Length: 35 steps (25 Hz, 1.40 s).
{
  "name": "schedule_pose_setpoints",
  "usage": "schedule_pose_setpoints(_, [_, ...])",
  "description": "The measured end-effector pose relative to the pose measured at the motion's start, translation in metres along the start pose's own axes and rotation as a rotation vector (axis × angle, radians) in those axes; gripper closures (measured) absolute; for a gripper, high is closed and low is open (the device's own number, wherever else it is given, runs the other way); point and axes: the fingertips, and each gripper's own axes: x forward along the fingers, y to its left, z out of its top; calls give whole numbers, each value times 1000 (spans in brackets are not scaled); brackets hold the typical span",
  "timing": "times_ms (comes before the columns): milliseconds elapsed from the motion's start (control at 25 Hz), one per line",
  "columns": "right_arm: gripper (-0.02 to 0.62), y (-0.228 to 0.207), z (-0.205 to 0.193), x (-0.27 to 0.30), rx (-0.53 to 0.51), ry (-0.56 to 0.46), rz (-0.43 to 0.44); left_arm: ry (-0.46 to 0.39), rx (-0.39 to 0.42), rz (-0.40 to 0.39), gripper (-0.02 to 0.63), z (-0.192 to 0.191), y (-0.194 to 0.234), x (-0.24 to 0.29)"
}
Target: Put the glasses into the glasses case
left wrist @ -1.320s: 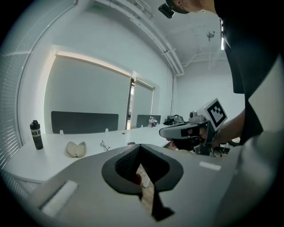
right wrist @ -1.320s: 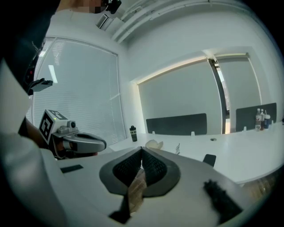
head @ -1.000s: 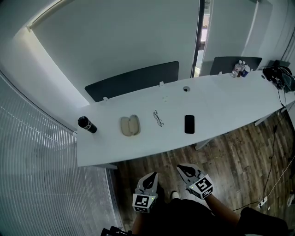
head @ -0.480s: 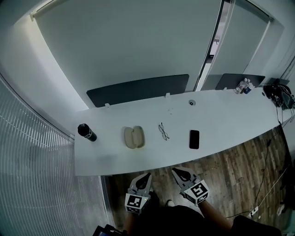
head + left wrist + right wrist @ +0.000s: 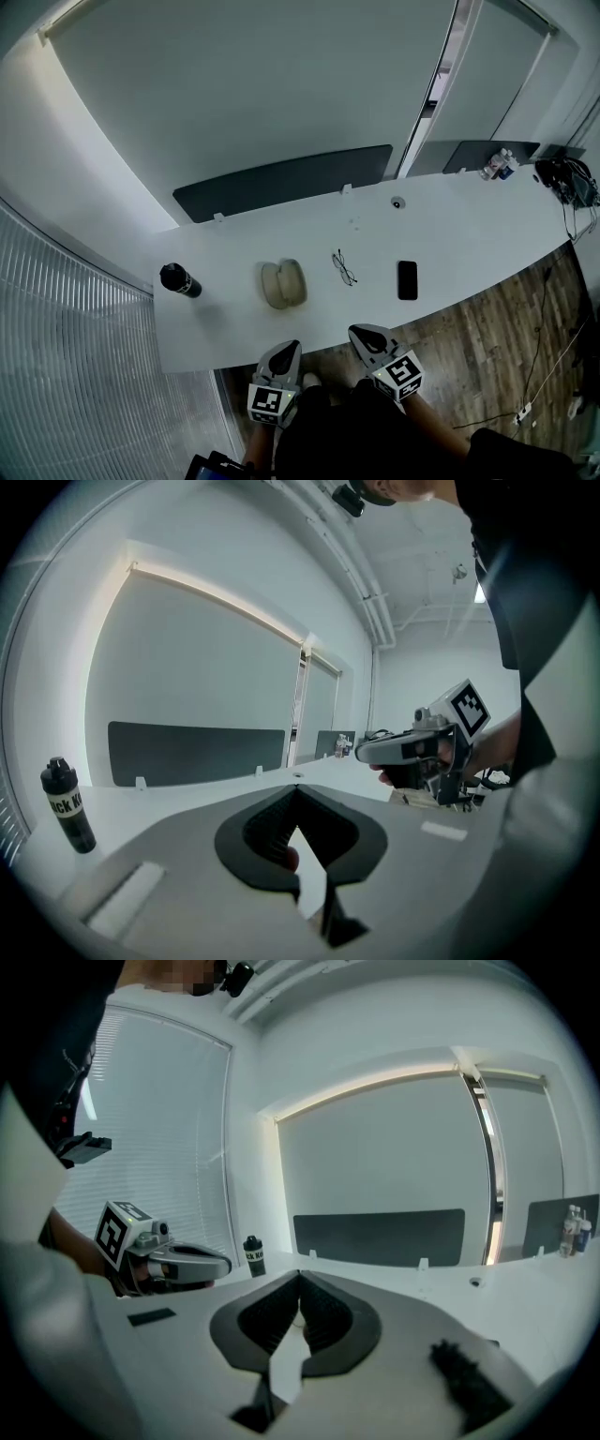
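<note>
Mid-frame on the white surface (image 5: 450, 244), glasses (image 5: 344, 268) lie just right of the open glasses case (image 5: 283, 283). Your left gripper (image 5: 289, 349) and right gripper (image 5: 364, 334) hover bottom centre, jaws together, empty.

Grey left gripper (image 5: 292, 345), right gripper (image 5: 356, 330); marker cubes (image 5: 270, 402); dark clothing (image 5: 356, 442).

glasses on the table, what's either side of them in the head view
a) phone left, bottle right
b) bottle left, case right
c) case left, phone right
c: the glasses lie between the glasses case at their left and the phone at their right.
</note>
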Motion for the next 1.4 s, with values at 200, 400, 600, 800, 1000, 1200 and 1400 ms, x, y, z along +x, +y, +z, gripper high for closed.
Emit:
schedule_pose_setpoints(200, [588,-20,-9,8,32,30,5,22,-5,25,598,-2,19,17])
schedule_pose_setpoints(400, [589,-73,-21,20,63,45,14,40,-5,27,598,2,11,63])
schedule_pose_setpoints(600, [589,-131,-38,42,41,94,82,57,-8,44,598,19,-6,115])
schedule_pose_setpoints(800, [589,-173,-52,64,9,145,121,68,-17,101,598,23,-2,135])
schedule_pose_setpoints(1000, [589,-186,-56,78,5,185,144,79,-76,135,598,11,7,144])
schedule_pose_setpoints(1200, [589,-195,-62,105,-81,205,99,59,-94,134,598,12,24,150])
schedule_pose_setpoints(1400, [588,-204,-84,140,-89,292,39,75,-103,131,598,5,49,143])
